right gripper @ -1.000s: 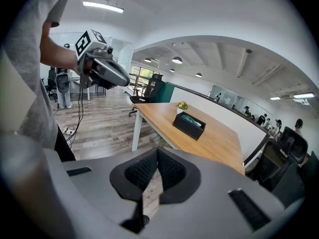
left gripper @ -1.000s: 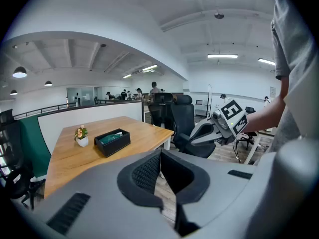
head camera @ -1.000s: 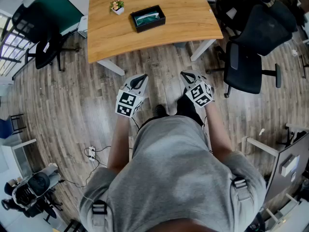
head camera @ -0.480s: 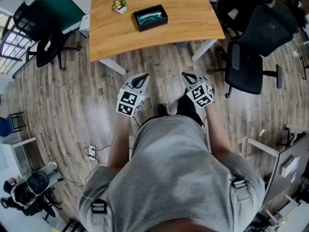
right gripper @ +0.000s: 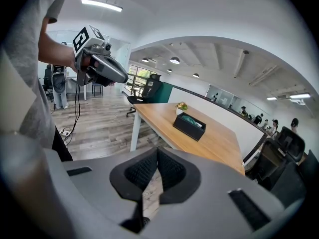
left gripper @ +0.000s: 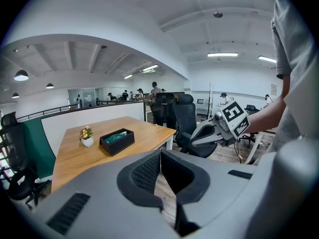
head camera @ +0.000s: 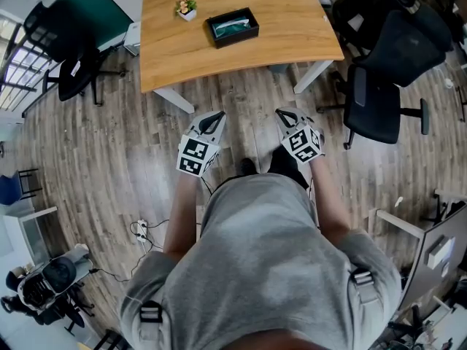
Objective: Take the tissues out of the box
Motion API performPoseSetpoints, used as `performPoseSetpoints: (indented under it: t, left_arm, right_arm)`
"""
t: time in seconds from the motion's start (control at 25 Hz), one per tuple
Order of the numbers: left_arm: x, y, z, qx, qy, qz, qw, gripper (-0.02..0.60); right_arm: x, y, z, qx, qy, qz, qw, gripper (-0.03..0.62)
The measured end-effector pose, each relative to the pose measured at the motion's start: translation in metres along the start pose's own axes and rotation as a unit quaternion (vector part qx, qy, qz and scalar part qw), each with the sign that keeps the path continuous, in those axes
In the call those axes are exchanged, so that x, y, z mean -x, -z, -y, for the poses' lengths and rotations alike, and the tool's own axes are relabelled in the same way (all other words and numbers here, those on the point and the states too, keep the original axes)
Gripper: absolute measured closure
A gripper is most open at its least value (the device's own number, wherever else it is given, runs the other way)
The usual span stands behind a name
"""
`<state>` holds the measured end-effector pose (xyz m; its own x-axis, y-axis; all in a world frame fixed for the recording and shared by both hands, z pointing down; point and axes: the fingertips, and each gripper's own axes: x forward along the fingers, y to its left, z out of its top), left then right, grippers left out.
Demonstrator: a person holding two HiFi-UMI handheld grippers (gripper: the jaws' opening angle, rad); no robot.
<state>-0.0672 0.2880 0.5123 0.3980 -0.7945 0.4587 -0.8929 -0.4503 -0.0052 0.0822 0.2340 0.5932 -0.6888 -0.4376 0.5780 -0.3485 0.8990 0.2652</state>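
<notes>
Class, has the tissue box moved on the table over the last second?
No. The tissue box sits just as far from the plant on the table; only the view shifted.

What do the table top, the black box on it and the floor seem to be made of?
Table top: light wood or wood-look laminate with a matte finish; straight grain lines show.
Tissue box: black and matte, with stiff, straight walls. It may be plastic, board or a leather-look cover; I cannot tell which.
Floor: grey-brown planks with visible seams and a slight sheen, either wood or vinyl.
</notes>
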Motion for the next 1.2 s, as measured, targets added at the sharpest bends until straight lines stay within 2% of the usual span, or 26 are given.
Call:
performPoseSetpoints:
  t: [0.64,1.2]
  left_arm:
    - [-0.001,-0.001,-0.015,0.0,-0.007,0.003,1.0,0.56]
    - [-0.033,-0.013,-0.046,0.013,-0.027,-0.004,0.9995,0.56]
  right_arm:
    - [-0.014,0.001,-0.002,0.003,-0.003,-0.002,1.0,0.588]
    - [-0.049,-0.013,0.046,0.025,-0.021,0.004,0.999,0.588]
